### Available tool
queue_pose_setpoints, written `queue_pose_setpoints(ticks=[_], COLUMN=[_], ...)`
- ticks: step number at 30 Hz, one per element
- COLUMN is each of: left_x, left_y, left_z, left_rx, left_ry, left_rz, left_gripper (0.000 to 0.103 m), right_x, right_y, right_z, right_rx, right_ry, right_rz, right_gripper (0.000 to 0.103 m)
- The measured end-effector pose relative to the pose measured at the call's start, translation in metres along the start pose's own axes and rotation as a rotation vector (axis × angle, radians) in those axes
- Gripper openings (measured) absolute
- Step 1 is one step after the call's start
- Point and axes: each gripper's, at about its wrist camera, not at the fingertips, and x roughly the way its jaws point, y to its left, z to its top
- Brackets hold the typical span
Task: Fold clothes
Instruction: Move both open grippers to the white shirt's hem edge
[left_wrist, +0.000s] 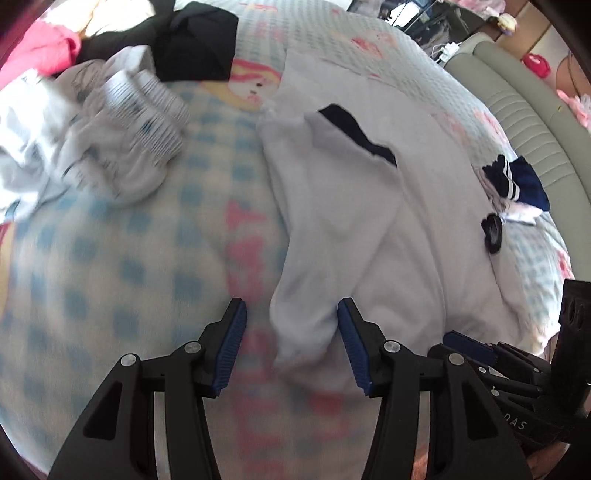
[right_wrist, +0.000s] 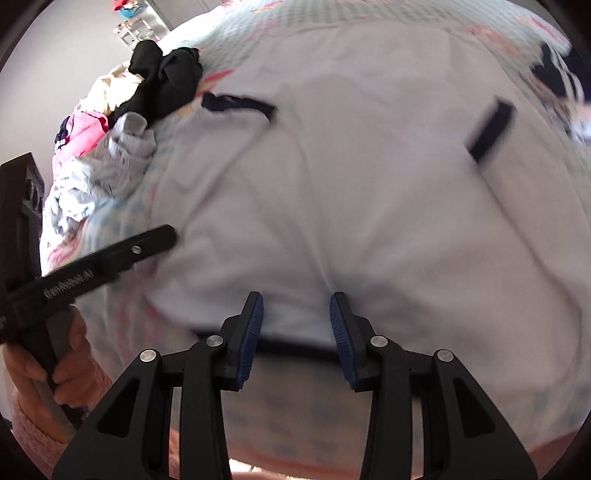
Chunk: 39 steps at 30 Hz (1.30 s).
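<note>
While motion blur smeared much of both views, the white shirt (left_wrist: 369, 221) lay spread on the checked bedspread (left_wrist: 129, 258), dark sleeve trim showing. The left gripper (left_wrist: 291, 328) straddled a folded sleeve, jaws apart. The right gripper (right_wrist: 296, 325), jaws apart, hovered at the shirt's dark hem, contact unclear.

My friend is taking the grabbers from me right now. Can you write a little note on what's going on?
Left gripper: open, straddling the near corner of the white shirt.
Right gripper: open, at the shirt's dark-trimmed near edge, gripping nothing.
Shirt lies on the checked blanket with one sleeve already folded in.
Unfolded pile waits at the left.
Left to do: finish folding the shirt, then the pile.
</note>
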Motion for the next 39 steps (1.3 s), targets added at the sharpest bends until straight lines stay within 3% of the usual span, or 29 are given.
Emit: queue_pose_setpoints(ticks=[2,7,8,10,11,14,16,19,25,30,34,35,39], left_x=[-0.008,-0.021,-0.019,-0.004,-0.005,-0.017,-0.027,-0.034,-0.017,-0.009,0.001,0.002,-0.007], left_y=[0.003,0.002,-0.003,-0.011,-0.008,0.006,0.018,0.024,0.003,-0.022,-0.017,-0.011,-0.007], left_z=[-0.01,-0.015,-0.014,-0.016,-0.021,-0.033,-0.033,-0.025,-0.026,-0.025,-0.019,-0.019,-0.016], left_rx=[0.011,-0.032,-0.016,0.025,0.022,-0.013,-0.054,-0.093,0.027,0.171,0.074,0.052,0.068], left_ry=[-0.003,-0.075,-0.079,0.0,0.006,-0.018,-0.059,-0.121,-0.084,-0.092,-0.086,-0.084,-0.1], left_rz=[0.014,-0.077,-0.058,0.102,0.102,0.053,-0.013,-0.089,0.024,0.108,0.131,0.142,0.114], left_gripper=[0.053,0.053,0.053,0.052,0.052,0.052,0.052,0.052,0.051,0.051,0.05,0.043,0.038], right_x=[-0.016,-0.053,-0.05,-0.031,-0.027,-0.029,-0.05,-0.07,-0.086,-0.084,-0.073,-0.074,-0.078], right_y=[-0.003,-0.018,-0.023,-0.035,-0.038,-0.041,-0.042,-0.055,-0.104,-0.132,-0.144,-0.146,-0.155], right_z=[-0.011,-0.014,-0.014,-0.013,-0.016,-0.024,-0.024,-0.022,-0.032,-0.056,-0.048,-0.045,-0.03], right_rx=[0.012,0.055,0.061,0.084,0.1,0.133,0.135,0.167,0.326,0.452,0.506,0.492,0.468], right_ry=[-0.034,-0.17,-0.165,-0.092,-0.072,-0.067,-0.145,-0.245,-0.253,-0.287,-0.279,-0.289,-0.315], right_rz=[0.014,-0.014,-0.023,-0.059,-0.057,-0.02,0.025,0.003,-0.06,-0.044,-0.027,-0.035,-0.016], right_gripper=[0.038,0.038,0.038,0.038,0.037,0.035,0.036,0.036,0.036,0.036,0.036,0.037,0.037])
